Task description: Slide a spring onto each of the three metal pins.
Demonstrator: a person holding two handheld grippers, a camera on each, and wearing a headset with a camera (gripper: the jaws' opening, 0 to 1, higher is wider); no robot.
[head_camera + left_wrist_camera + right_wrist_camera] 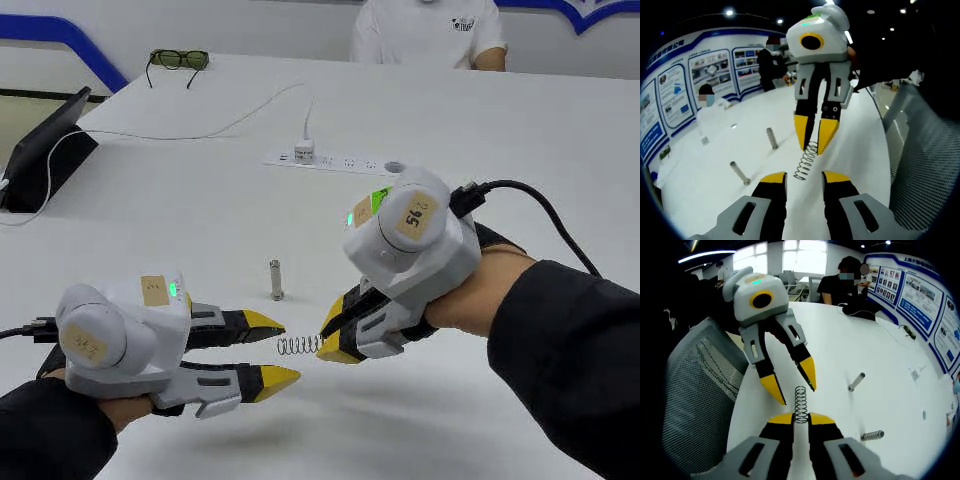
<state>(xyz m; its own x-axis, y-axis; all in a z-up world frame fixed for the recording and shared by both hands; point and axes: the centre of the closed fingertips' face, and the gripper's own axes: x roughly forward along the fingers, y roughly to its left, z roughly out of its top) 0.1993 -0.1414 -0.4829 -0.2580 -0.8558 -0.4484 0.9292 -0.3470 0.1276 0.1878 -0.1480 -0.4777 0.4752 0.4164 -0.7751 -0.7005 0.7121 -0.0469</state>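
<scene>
the right gripper (800, 418) pinches one end of the spring (800, 401); its free end sits between the wide-open jaws of the left gripper (804, 175), which should close squarely on it before the right releases.

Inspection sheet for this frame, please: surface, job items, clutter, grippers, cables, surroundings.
Surface: white table.
Job's things: spring held just above the table; bare pin upright; second pin looks already fitted with a spring.
Clutter: glasses, tablet, power strip.
Grippers: right gripper shut on the spring's end; left gripper open, facing it.
Cables: white cable running from the tablet; black lead on the right gripper.
Surroundings: person seated opposite; poster wall.
</scene>
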